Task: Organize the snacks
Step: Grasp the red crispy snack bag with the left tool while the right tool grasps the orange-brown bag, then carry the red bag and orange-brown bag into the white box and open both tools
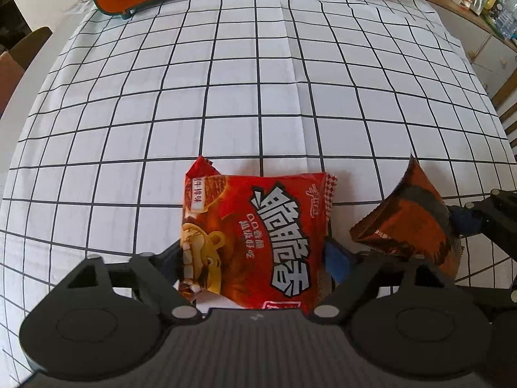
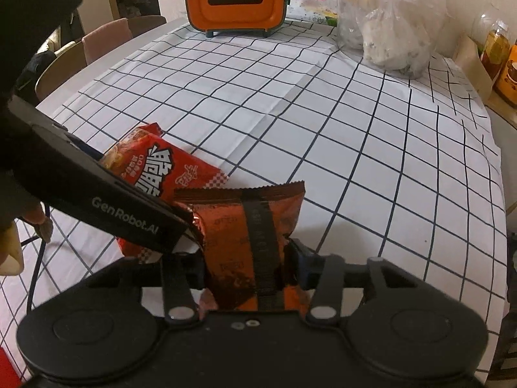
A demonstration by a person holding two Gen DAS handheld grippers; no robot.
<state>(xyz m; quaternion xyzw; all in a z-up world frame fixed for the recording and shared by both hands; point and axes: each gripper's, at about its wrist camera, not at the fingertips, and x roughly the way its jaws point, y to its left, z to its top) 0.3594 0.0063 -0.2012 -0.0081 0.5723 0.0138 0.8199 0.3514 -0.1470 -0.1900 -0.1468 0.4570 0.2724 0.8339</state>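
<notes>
Two snack packets are being taken up from the checked tablecloth [image 1: 258,80], one in each tool. We are bracketing the red snack packet [image 1: 258,236] with the left gripper [image 1: 255,258]; its blue-padded fingers [image 1: 336,258] are lying against the packet's two side edges, and the packet is bulging between them, so we are judging this a wide grasp rather than a released stance. We are clamping the dark brown foil packet [image 2: 248,242] in the right gripper [image 2: 248,265], the jaws pinching it across its back seam while it is standing tilted, just beside the red one.

We are judging the step as pick-up of both packets, with sorting not yet done. The next move is calling for a lift clear of the cloth and a destination; the orange slotted box [image 2: 237,3] at the table's far edge is a possible one, though we cannot confirm its purpose.

The lower ends of both packets are hidden behind the gripper bodies. The left tool's housing is covering part of the red packet in the right view. The contents of the clear plastic bags [image 2: 387,26] are hard to make out.
</notes>
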